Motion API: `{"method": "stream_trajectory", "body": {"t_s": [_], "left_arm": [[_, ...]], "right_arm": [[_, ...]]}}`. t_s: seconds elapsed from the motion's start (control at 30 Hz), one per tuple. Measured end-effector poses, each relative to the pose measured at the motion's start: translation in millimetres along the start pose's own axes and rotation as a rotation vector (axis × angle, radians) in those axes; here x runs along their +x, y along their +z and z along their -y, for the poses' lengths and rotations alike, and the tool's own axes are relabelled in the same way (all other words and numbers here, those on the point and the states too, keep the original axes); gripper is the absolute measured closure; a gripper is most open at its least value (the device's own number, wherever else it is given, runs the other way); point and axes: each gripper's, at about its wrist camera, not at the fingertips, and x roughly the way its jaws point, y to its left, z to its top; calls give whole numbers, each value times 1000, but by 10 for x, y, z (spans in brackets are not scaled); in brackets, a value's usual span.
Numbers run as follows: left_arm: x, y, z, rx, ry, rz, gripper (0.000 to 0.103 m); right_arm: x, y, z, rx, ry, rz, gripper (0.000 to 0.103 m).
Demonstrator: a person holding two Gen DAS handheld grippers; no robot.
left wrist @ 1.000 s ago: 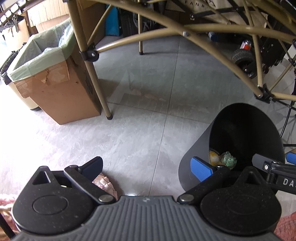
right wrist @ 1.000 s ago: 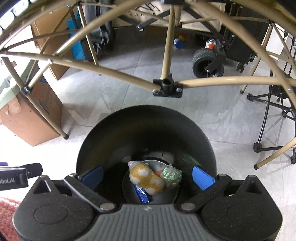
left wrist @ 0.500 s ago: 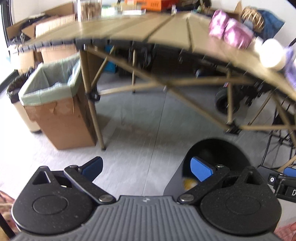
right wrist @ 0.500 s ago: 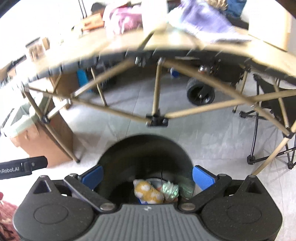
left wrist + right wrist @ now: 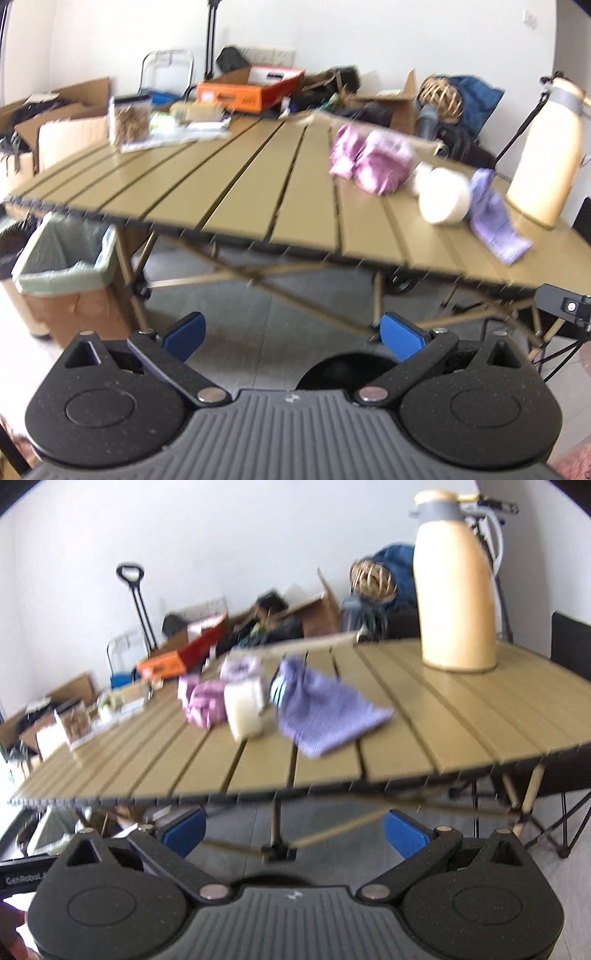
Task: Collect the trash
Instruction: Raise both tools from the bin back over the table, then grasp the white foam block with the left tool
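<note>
In the left wrist view, the left gripper (image 5: 291,338) has its fingers spread wide with nothing between them. Below it, at the near edge, shows the rim of the black bin (image 5: 343,363). Beyond stands the slatted table (image 5: 229,192). On its right half lie a pink wrapper (image 5: 373,160), a white cup (image 5: 441,195) on its side, a purple pouch (image 5: 495,218) and a cream jug (image 5: 546,155). A lined box (image 5: 66,280) stands on the floor at left.

In the right wrist view, the right gripper (image 5: 293,830) is likewise spread and empty. The table (image 5: 461,716) fills the middle; the pouch (image 5: 328,709) lies just right of the cup (image 5: 245,709), perhaps touching, though blur hides it. The wrapper (image 5: 203,701) sits left of the cup, the jug (image 5: 456,583) far right.
</note>
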Motion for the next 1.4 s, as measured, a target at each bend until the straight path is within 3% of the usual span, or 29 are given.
{"method": "stream_trajectory", "body": {"t_s": [0.23,0.57,0.9,1.27,1.37,1.4], "left_arm": [[25,289,368,31,-34,76,0],[313,485,909,106,-71,102,0],[759,701,1325,124,-110,81,0],[1220,874,1493,110,-46,62,0],[1300,891,1485,99,-56,43,5],[1315,886,1484,95,-66,34,12]], "right_arm": [[67,292,149,-27,-24,100,0],[406,658,454,4,-86,202,0],[677,705,792,56,-115,191,0],[909,783,877,22,-143,190,0],[969,789,878,36,-146,183,0],[991,784,878,44,-146,175,0]]}}
